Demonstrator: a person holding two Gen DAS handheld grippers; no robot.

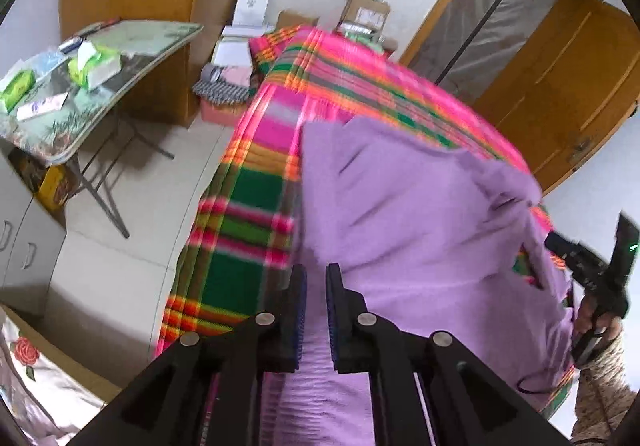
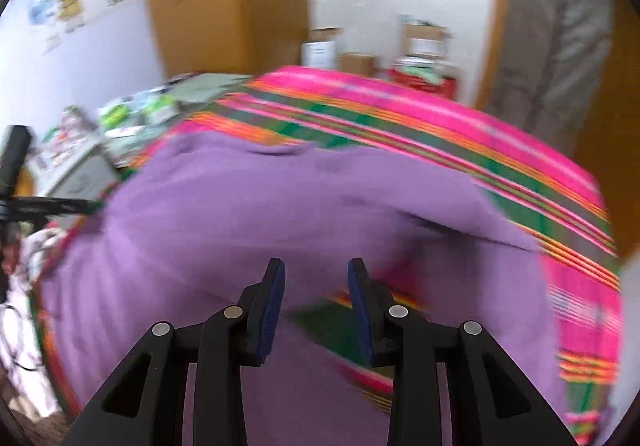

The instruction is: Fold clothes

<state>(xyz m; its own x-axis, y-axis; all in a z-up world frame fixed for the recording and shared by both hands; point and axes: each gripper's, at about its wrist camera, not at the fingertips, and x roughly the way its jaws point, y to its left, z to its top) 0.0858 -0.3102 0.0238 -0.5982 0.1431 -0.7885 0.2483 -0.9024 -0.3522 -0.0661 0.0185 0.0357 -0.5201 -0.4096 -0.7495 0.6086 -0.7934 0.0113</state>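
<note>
A folding table (image 1: 132, 41) with tissue packs (image 1: 94, 65) stands far left. The purple garment (image 1: 420, 213) lies on the striped bedcover (image 1: 248, 230); the left gripper (image 1: 316, 310) pinches its near edge narrowly, and the right gripper (image 2: 316, 302) hovers wide apart.

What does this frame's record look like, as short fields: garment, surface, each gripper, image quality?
garment: purple garment, spread out, creased
surface: bed with striped pink-green cover
left gripper: over garment's near edge, narrow gap between the fingers, grip unclear
right gripper: open, above garment, holding nothing
side table: beside bed, tissue packs on it
image quality: motion blur in both views
</note>
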